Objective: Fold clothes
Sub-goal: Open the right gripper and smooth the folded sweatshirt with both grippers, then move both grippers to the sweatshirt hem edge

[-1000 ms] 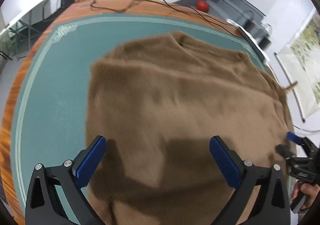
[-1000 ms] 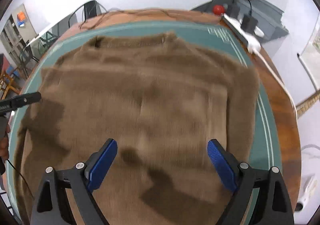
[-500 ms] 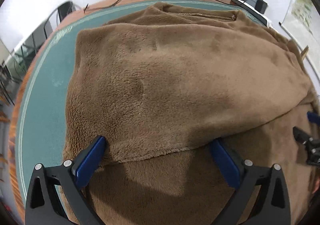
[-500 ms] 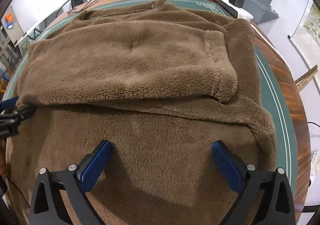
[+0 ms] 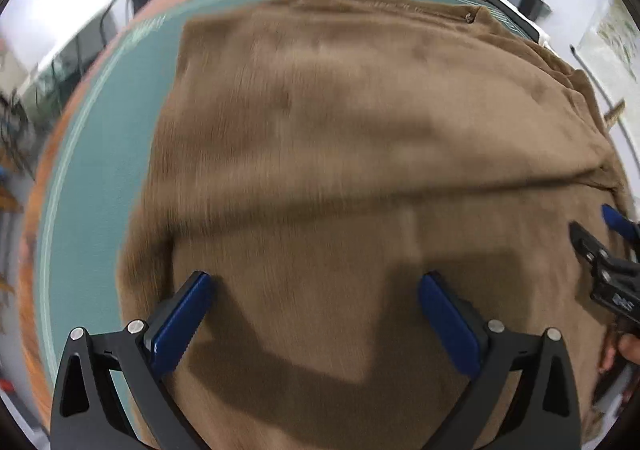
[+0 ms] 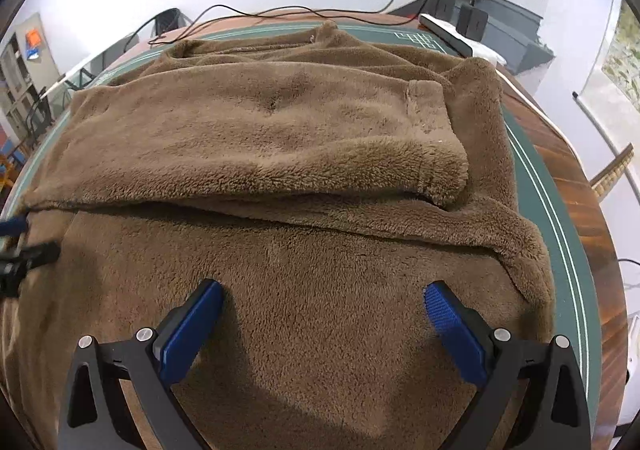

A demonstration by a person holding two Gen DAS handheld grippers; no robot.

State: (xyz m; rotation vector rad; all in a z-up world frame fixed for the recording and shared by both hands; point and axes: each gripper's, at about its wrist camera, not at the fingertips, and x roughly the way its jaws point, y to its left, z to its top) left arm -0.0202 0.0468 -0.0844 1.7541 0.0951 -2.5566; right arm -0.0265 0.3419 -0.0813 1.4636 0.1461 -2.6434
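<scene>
Garment: a brown fleece sweater (image 6: pixel 304 177) lay spread across the green-matted round wooden table (image 6: pixel 560 209), a sleeve folded over its body.
Left gripper (image 5: pixel 316 314): jaws wide apart, empty, fleece lying between and beneath them.
Right gripper (image 6: pixel 324 318): jaws wide apart, empty, over the near hem.

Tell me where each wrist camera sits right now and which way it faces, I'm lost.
Left wrist: above the near part of the brown fleece sweater, facing its collar; shows the open left gripper, plus the right gripper and fingers at right.
Right wrist: above the sweater's near right part, facing the folded sleeve and power strip; shows the open right gripper, the left gripper at left.
Shared: sweater, green mat.
</scene>
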